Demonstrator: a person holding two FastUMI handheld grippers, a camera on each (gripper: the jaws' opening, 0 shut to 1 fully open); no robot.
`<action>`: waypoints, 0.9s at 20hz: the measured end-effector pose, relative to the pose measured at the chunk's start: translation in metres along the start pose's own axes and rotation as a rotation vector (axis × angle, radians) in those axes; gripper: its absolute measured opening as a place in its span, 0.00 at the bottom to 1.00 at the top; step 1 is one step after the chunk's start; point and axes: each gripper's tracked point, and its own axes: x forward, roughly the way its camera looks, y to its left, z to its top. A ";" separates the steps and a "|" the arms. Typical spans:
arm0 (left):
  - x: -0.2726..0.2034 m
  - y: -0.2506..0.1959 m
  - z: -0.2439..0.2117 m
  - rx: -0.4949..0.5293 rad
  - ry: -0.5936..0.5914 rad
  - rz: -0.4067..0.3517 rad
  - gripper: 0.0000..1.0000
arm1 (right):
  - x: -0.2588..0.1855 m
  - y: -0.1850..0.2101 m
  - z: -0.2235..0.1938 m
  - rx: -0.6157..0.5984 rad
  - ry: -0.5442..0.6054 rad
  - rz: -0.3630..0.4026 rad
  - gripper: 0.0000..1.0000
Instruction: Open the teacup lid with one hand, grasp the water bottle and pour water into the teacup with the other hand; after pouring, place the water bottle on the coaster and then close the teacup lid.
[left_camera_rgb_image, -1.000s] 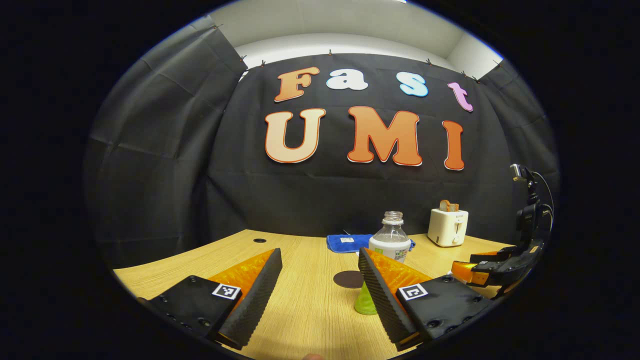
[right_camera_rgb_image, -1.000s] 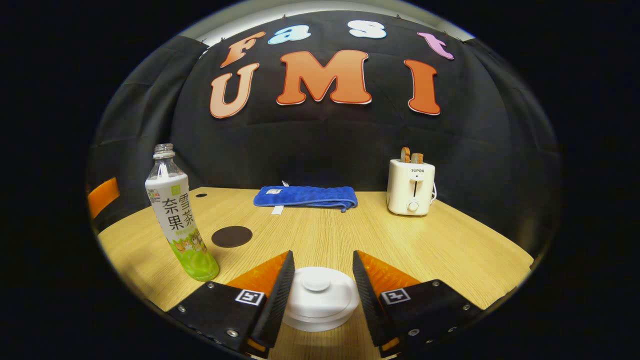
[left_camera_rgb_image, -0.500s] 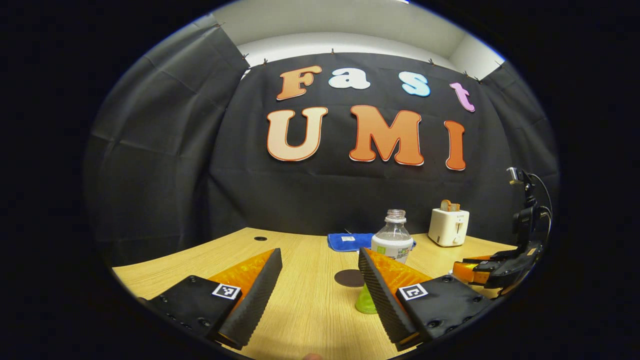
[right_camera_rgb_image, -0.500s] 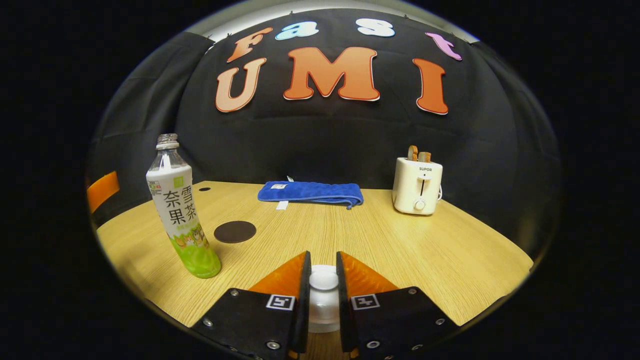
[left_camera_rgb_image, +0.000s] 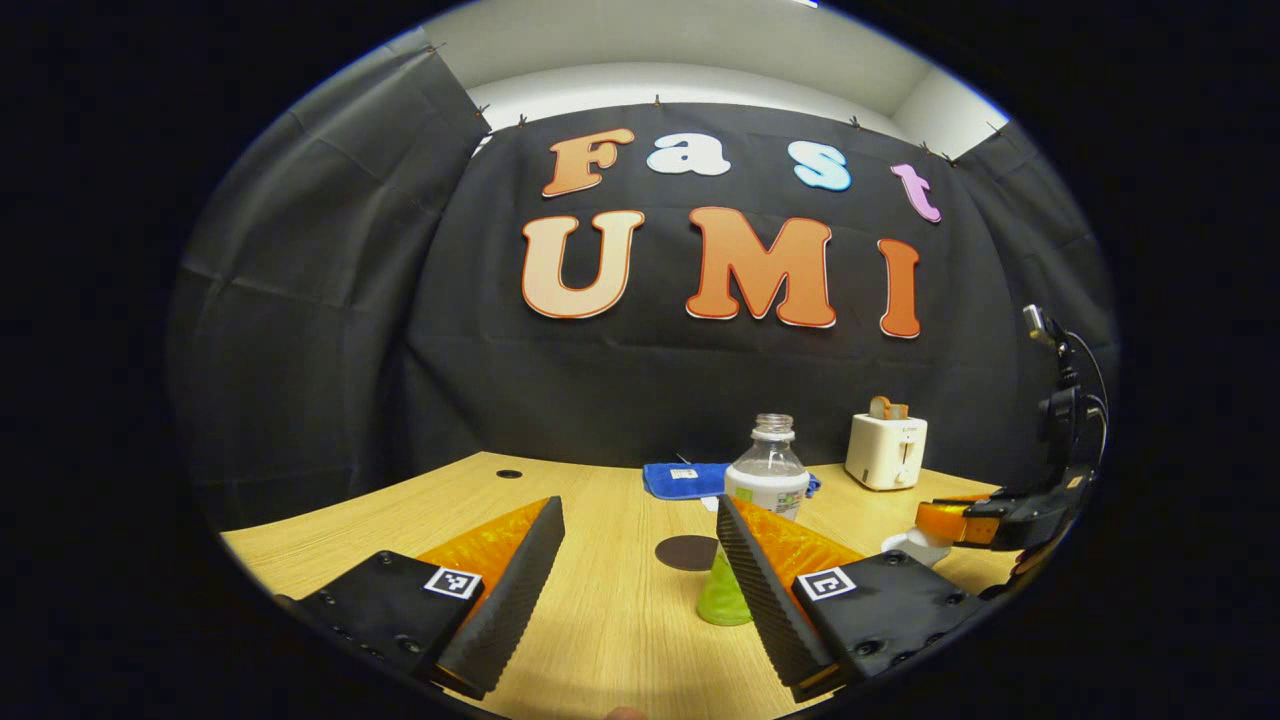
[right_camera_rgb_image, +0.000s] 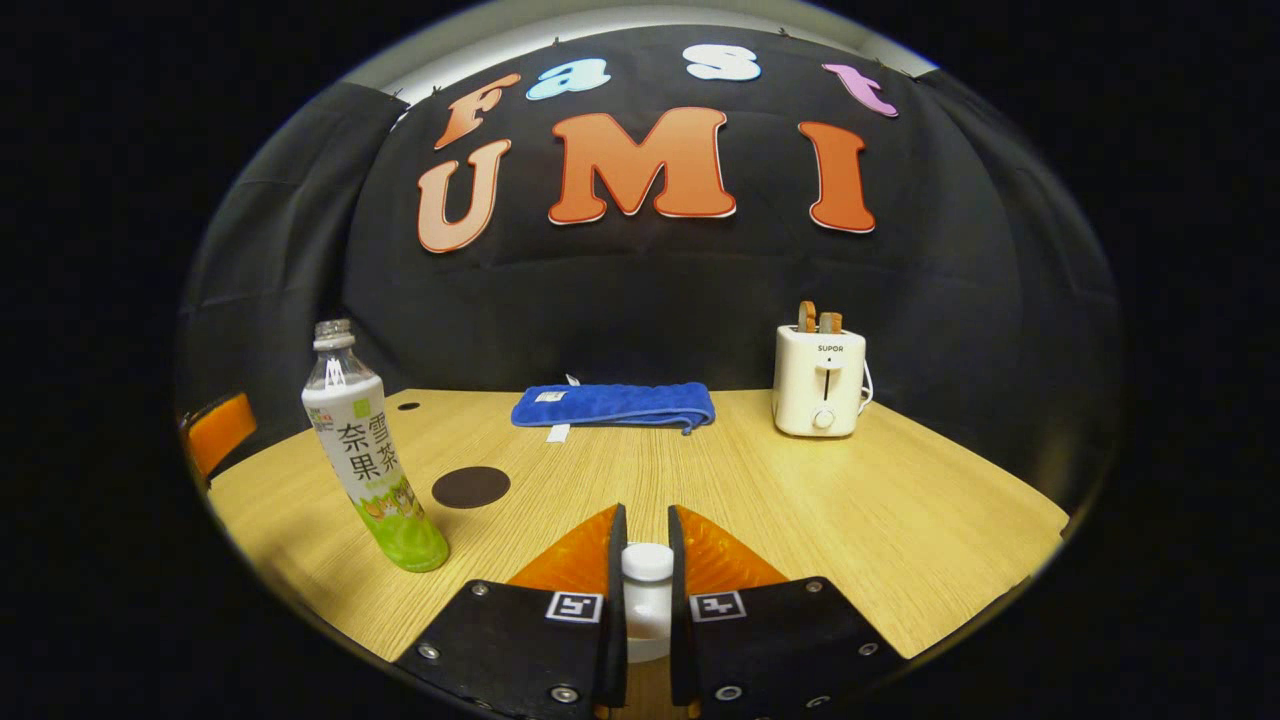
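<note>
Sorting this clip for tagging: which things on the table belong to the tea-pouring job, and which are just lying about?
Job:
- water bottle, uncapped, upright
- dark coaster, bare
- teacup lid, pinched by the right tool
- left tool, open

Lying about:
- blue cloth
- toaster

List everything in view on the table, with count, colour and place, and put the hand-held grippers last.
water bottle: 1, clear with white and green label, uncapped, upright at the table's left in the right gripper view
coaster: 1, dark brown, flat on the table, just right of the bottle
towel: 1, blue, folded, at the table's back edge
toaster: 1, cream, back right, two slices in its slots
teacup lid: 1, white, its knob between the right gripper's fingers
table: 1, light wood
left hand-held gripper: 1, open, short of the bottle
right hand-held gripper: 1, shut on the lid's knob
</note>
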 end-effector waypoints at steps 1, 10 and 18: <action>0.000 -0.007 -0.002 -0.001 0.006 -0.016 0.99 | -0.004 -0.007 0.004 0.001 -0.013 -0.011 0.17; 0.011 -0.070 -0.036 -0.022 0.090 -0.170 0.99 | -0.024 -0.073 0.001 0.055 -0.019 -0.128 0.17; 0.058 -0.079 -0.067 0.069 0.141 -0.147 0.99 | -0.031 -0.097 -0.006 0.097 -0.009 -0.161 0.17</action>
